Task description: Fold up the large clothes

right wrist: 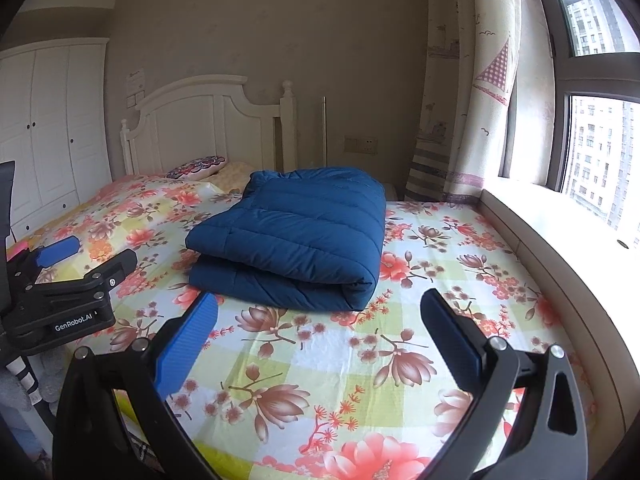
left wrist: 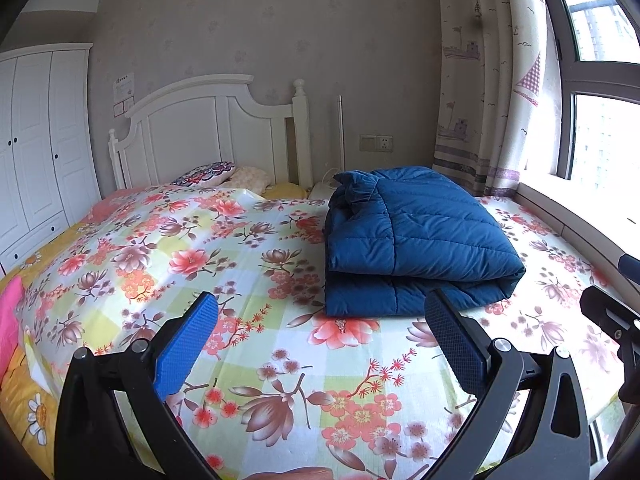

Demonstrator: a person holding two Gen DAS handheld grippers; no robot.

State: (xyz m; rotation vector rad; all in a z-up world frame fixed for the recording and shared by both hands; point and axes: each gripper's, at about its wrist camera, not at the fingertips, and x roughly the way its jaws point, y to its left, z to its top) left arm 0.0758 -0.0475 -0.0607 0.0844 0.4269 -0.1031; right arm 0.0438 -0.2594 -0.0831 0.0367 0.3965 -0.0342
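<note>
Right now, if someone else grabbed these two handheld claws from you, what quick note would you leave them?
Left gripper: open, holding nothing, above the floral bedspread.
Right gripper: open, holding nothing, just short of the jacket.
Blue padded jacket: lies folded into a thick bundle on the bed, toward the window side; neither gripper touches it.
Done: the folding appears complete.
Left: perhaps tidy the edges near the headboard, or put it away.
</note>
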